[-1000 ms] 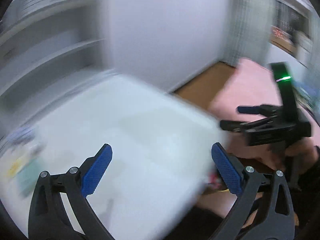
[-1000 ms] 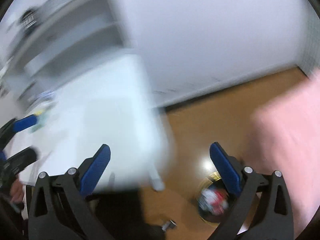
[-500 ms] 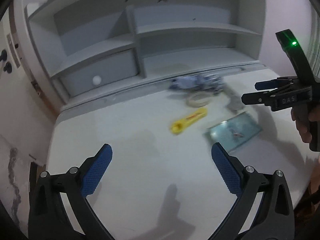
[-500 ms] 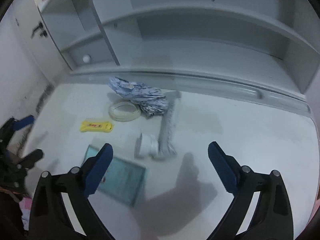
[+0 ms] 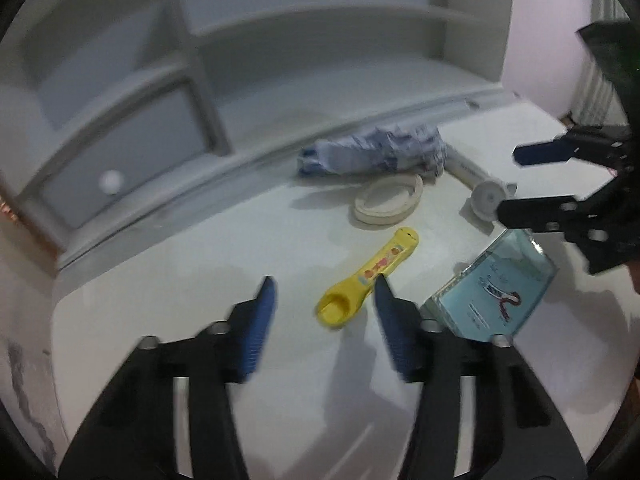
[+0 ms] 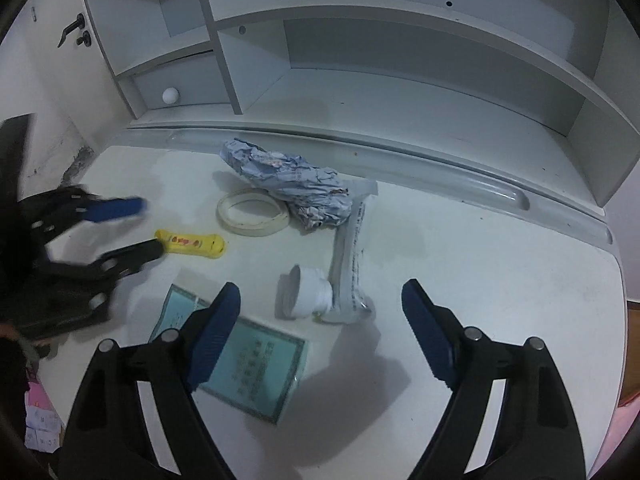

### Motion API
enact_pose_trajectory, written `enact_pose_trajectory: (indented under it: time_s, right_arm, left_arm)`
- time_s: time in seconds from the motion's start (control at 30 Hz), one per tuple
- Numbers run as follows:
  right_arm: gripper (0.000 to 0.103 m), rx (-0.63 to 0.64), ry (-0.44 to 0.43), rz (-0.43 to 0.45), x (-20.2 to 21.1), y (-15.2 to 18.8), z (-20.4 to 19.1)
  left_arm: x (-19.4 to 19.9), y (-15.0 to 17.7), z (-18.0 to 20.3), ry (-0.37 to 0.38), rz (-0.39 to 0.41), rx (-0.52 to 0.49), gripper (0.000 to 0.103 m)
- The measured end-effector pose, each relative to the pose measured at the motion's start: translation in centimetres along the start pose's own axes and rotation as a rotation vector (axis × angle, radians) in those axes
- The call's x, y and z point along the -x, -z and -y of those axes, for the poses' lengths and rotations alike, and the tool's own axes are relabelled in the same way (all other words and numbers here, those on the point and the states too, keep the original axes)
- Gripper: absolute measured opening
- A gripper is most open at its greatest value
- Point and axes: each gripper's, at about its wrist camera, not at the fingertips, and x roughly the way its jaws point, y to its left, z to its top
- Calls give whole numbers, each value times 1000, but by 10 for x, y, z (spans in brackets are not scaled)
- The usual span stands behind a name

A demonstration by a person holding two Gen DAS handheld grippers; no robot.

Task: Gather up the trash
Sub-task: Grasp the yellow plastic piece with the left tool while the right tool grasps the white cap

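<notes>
Trash lies on a white desk [image 6: 480, 264]: a yellow flat wrapper [image 5: 368, 276] [image 6: 192, 243], a crumpled blue-white paper [image 5: 372, 152] [image 6: 288, 184], a tape ring [image 5: 388, 200] [image 6: 253, 213], a white tube with a cap [image 6: 320, 292] [image 5: 486, 196] and a light-blue packet [image 5: 496, 292] [image 6: 248, 364]. My left gripper [image 5: 324, 312] [image 6: 132, 228] is open, its fingers either side of the wrapper's near end. My right gripper [image 6: 320, 344] [image 5: 520, 184] is open and empty, above the packet and tube.
A grey-white shelf unit [image 6: 360, 60] with a small drawer and round knob [image 6: 170, 95] stands along the desk's back edge. A door with a black handle [image 6: 70, 32] is at the far left. The desk's right edge drops to a wooden floor.
Both grippers moved forward and lower toward the trash. The left gripper's fingers have narrowed around the yellow wrapper's end. One second ago both views were sweeping across the room.
</notes>
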Motion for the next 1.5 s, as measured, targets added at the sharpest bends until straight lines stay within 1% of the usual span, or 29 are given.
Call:
enact_pose_trajectory:
  time_s: [0.07,0.1,0.17,0.23,0.3,0.33,0.37,0.4,0.43,0.47,0.5,0.57,0.6,0.73,0.8,0.87,0.9,1.03,1.2,1.3,1.33,1.37,1.4,1.5]
  right_arm:
    - [81,-1,2,-2,4,2,5]
    - [81,-3,2,-2,5,2,5]
    - [81,-8,-3,-1,8,3,7]
    - [81,-7,-12,-1,10,4,9]
    - [80,0,-18,-1,9,4,7]
    - [78,3,-23,-3,9,4,6]
    - [75,5,-30,-5,8,4,4]
    - [72,7,-39,-10,7,4,3]
    - [68,7,-47,-14,6,5,0]
    - [63,5,-51,-16,5,5,0]
    - [60,2,-60,-20,3,5,-1]
    - [58,-6,-68,-24,1,5,-1]
    - [56,-7,-69,-24,0,5,-2]
    - [48,-16,-71,-27,-4,2,-4]
    - [39,-20,-60,-32,-7,1,-6]
    - [37,-25,-54,-30,-6,1,-8]
    - [37,-28,-46,-13,-2,2,-9]
    - [37,-25,-58,20,10,0,-13]
    - [37,-2,-70,-22,-4,-13,-20]
    - [37,15,-40,-40,-16,-17,-24]
    - [33,16,-30,-45,-20,-18,-24]
    - [20,15,-26,-49,-21,-17,-24]
    - [19,12,-25,-49,-20,-16,-24]
    - [19,-9,-51,26,9,-9,-18]
  left_arm:
    - [-8,-3,5,1,-14,-26,43]
    - [-8,-5,9,6,-2,-49,44]
    - [-8,-7,12,8,0,-62,44]
    - [-10,-10,14,40,-5,-67,44]
    - [-12,-11,16,44,-3,-88,43]
    - [-13,-12,17,50,-2,-100,40]
    - [-12,-12,18,57,0,-111,28]
    - [-12,-12,20,52,0,-130,21]
    - [-12,-12,21,61,-11,-136,8]
    - [-13,-13,20,76,-20,-125,7]
    - [-12,-12,21,80,-27,-116,7]
    - [-8,-10,24,64,-16,-118,6]
    - [-6,-9,24,68,-14,-112,6]
    - [8,-7,21,80,-1,-60,6]
    - [17,-5,22,67,13,-51,6]
    - [26,-5,22,64,21,-34,6]
    - [32,-3,23,54,28,-26,6]
    - [53,4,23,45,54,-7,6]
    - [66,7,28,42,63,14,6]
    - [66,8,25,35,58,32,6]
    - [66,7,26,36,59,38,6]
    - [69,7,28,34,62,42,6]
    - [72,6,30,31,64,43,6]
    - [83,4,39,34,79,34,6]
